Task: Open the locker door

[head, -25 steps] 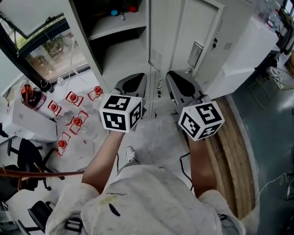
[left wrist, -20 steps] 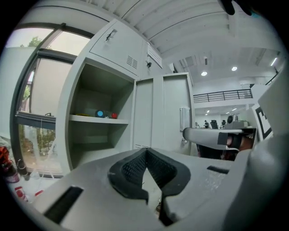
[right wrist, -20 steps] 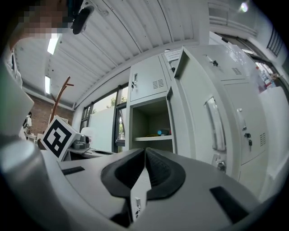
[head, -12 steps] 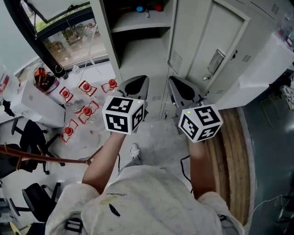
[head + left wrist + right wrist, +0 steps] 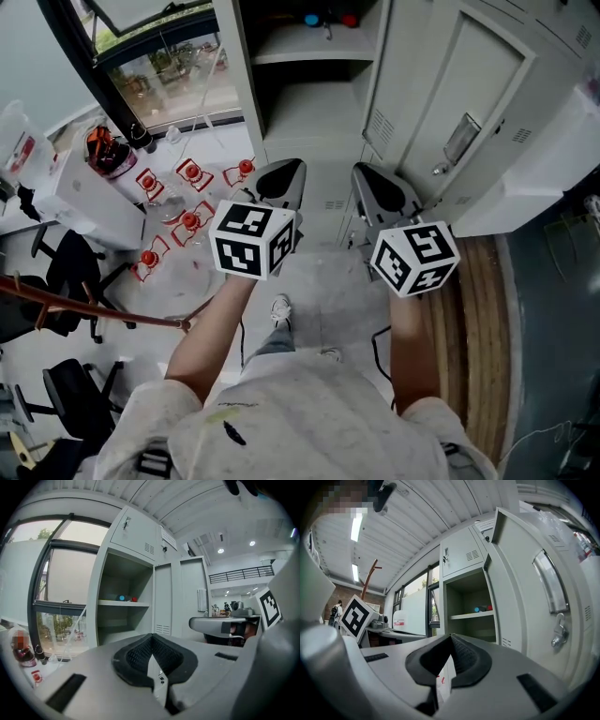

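Observation:
The grey locker's open compartment [image 5: 309,89] shows a shelf with small blue and red things on it. Its door [image 5: 469,84] stands swung out to the right, with a metal handle [image 5: 462,139] and a hasp below it. My left gripper [image 5: 281,171] and right gripper [image 5: 377,178] hover side by side in front of the locker, short of it and touching nothing. Both are shut and empty. The left gripper [image 5: 151,641] faces the open compartment [image 5: 123,606]. In the right gripper view, the right gripper [image 5: 449,644] has the door [image 5: 525,588] and handle [image 5: 551,581] just to its right.
Several red-capped things [image 5: 187,202] lie on the floor at the left below a window [image 5: 159,56]. A white box [image 5: 89,202] and office chairs [image 5: 61,281] stand farther left. A wooden floor strip [image 5: 478,309] runs along the right.
The locker has slid to the right in the head view and more of the floor at the left shows. Both grippers keep their side-by-side pose in front of it.

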Action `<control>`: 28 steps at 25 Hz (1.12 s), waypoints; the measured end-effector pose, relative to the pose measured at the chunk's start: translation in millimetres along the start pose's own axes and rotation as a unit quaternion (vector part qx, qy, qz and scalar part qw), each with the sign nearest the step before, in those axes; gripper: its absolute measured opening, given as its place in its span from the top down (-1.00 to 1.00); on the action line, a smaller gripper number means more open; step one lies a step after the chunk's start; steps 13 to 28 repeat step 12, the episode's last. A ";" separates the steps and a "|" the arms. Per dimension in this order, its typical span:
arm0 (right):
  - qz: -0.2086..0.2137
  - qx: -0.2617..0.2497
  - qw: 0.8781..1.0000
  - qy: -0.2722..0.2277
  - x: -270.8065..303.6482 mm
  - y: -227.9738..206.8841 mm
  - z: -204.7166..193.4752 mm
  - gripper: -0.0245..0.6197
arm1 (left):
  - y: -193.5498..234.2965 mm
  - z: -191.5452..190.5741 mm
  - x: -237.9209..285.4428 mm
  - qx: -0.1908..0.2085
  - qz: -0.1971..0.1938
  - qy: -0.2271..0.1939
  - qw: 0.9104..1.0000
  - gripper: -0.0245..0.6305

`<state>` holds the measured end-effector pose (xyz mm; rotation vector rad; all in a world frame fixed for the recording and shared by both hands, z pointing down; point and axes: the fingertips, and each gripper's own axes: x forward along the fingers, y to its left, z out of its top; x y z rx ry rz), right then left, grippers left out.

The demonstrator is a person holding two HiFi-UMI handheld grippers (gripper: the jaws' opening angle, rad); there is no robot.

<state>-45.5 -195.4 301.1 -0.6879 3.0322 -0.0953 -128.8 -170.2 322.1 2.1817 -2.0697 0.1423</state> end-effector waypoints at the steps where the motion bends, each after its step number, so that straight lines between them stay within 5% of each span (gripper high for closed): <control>1: 0.001 0.000 1.000 0.001 0.1 1.0 -0.8 0.91 | 0.6 -0.2 -1.6 0.000 0.002 0.000 1.000 0.91; 28: 0.020 0.005 1.000 0.005 -0.1 10.8 -8.2 0.91 | 1.7 -13.8 -17.3 -0.009 0.019 0.006 1.000 0.91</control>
